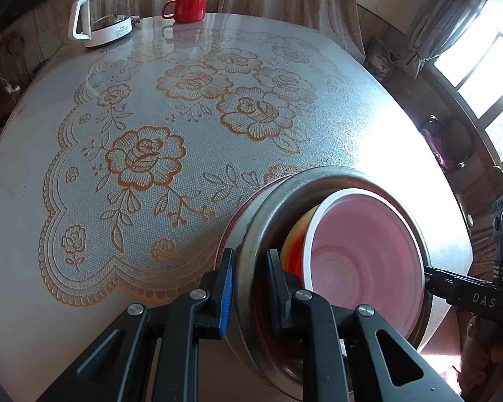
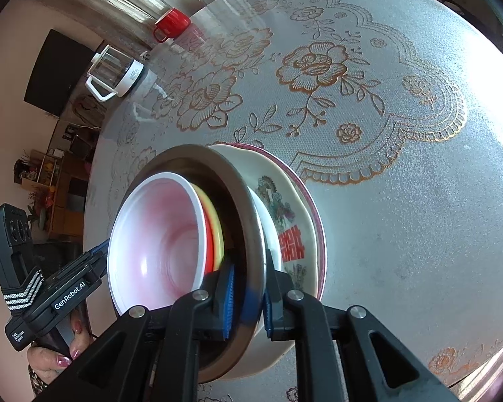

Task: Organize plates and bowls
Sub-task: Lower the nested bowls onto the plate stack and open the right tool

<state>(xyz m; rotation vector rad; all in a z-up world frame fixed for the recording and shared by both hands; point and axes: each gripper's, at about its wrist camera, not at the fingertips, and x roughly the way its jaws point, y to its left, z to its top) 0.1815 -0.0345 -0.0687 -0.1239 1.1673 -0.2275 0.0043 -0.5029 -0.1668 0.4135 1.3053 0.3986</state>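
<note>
A steel bowl [image 1: 318, 174] [image 2: 191, 154] holds a yellow and red bowl [image 1: 293, 248] [image 2: 214, 227] with a white, pink-tinted bowl [image 1: 362, 254] [image 2: 157, 241] nested inside. Under the steel bowl lie a white painted dish [image 2: 285, 207] and a red-rimmed plate [image 2: 315, 214] [image 1: 248, 204]. My left gripper [image 1: 251, 288] straddles the steel rim on its near side, pads against the wall. My right gripper [image 2: 248, 301] clamps the rim on the opposite side. Each gripper also shows in the other's view, the right gripper [image 1: 427, 276] and the left gripper [image 2: 100, 251], at the stack's far edge.
The stack stands near the front edge of a round table [image 1: 84, 268] covered with a lace-pattern cloth. At the back stand a glass kettle [image 1: 100, 13] [image 2: 117, 70] and a red mug [image 1: 187, 6] [image 2: 171, 21]. A person's hands hold both grippers.
</note>
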